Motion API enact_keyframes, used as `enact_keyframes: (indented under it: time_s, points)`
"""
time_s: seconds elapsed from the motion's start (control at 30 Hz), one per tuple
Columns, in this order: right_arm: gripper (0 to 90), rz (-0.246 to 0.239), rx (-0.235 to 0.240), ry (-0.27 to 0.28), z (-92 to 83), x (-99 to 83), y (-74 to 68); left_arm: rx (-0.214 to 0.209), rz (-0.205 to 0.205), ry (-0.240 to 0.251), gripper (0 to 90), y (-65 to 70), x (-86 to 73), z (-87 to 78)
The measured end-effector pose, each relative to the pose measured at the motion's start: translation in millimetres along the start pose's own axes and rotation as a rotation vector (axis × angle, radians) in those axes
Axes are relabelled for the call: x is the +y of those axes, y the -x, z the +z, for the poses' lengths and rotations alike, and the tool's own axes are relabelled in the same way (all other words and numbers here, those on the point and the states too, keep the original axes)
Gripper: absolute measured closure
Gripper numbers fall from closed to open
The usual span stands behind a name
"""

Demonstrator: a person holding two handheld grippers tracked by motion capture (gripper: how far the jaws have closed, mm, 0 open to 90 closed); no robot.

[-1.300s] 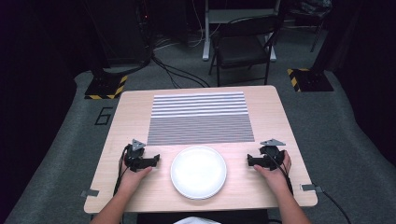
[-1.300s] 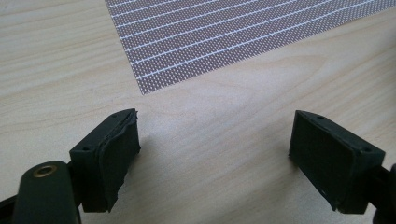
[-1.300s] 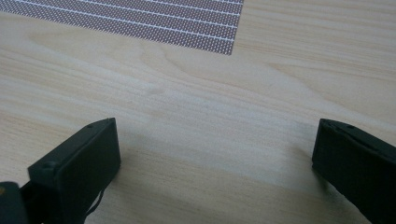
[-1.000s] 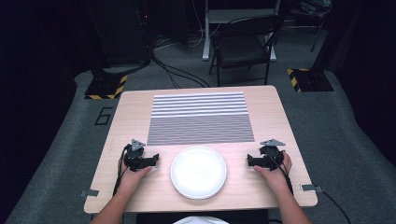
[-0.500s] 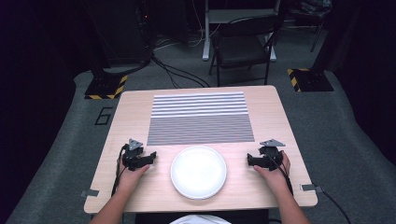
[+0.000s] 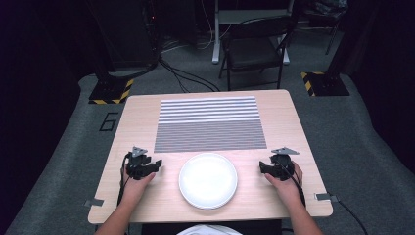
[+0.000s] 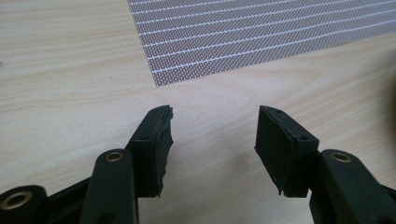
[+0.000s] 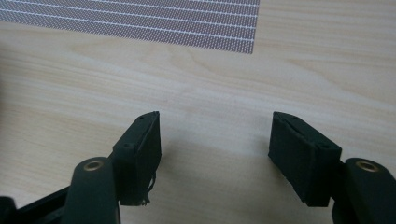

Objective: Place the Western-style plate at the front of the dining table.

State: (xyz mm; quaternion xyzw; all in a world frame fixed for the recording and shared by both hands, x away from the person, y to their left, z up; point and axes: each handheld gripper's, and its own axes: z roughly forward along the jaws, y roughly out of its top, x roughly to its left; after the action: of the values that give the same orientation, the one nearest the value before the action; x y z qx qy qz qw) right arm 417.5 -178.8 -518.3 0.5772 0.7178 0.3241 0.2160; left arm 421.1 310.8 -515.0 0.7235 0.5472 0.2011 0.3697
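A white plate (image 6: 208, 180) sits on the wooden table (image 6: 137, 110), just nearer the person than the striped mat (image 6: 210, 123). The left gripper (image 6: 157, 165) rests left of the plate with its jaws wide apart over bare wood, holding nothing. The right gripper (image 6: 262, 168) rests right of the plate, jaws equally spread and empty.
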Motion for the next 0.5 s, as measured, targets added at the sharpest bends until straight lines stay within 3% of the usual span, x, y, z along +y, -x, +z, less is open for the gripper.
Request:
enact_keyframes:
  time_s: [0.17,0.23,0.4,0.47,0.5]
  points:
    - [41.8,0.010,0.003,0.004,-14.1,2.0,-4.2,-0.031,-0.008,0.007,47.0,8.1,7.1,-13.4]
    - [45.6,0.020,0.010,0.015,-22.8,4.6,-5.8,-0.061,-0.024,0.007,47.0,13.7,11.5,-19.0]
    - [46.2,0.058,0.036,0.039,-36.6,10.3,-12.5,-0.080,-0.002,-0.001,49.0,23.9,16.5,-27.7]
    - [46.5,0.050,0.036,0.054,-41.0,13.2,-17.2,-0.090,-0.008,-0.001,49.3,28.1,18.4,-31.7]
    - [48.4,0.045,0.056,0.067,-45.2,16.1,-22.9,-0.097,-0.030,-0.005,48.8,31.7,19.9,-35.3]
